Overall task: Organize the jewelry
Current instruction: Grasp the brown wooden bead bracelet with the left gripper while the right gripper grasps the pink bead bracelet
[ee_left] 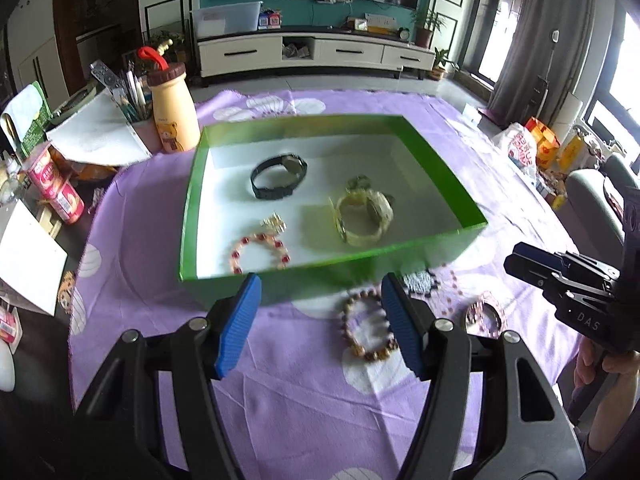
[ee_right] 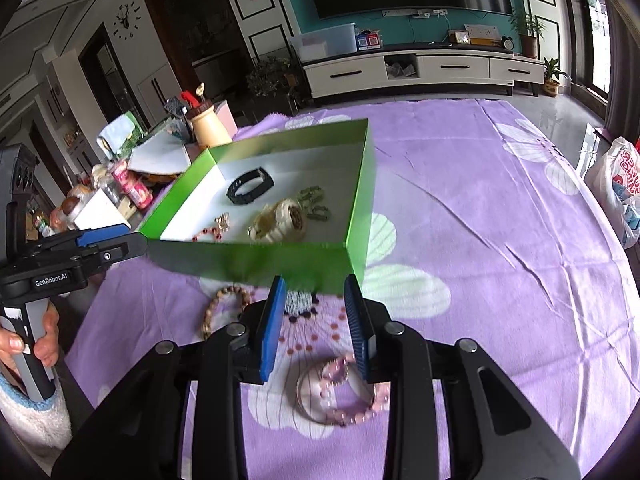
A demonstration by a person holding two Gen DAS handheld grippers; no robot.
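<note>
Low in the frame, the left hand-held gripper (ee_left: 320, 322), released and empty, hovers by a light, loose wooden bead bracelet (ee_left: 367, 326), best pinched across one side.

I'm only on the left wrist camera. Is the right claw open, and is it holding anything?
Observer: The right claw is open, with its blue pads apart and nothing between them.
Operator: What's lying under it?
Observer: The pink bead bracelet lies on the purple cloth just below it, and a thin silvery bangle overlaps the bracelet.
Operator: What's that thing behind the cream watch?
Observer: Several small greenish pieces lie on the floor of the green box, right beside the cream watch. I can't tell what kind they are.
</note>
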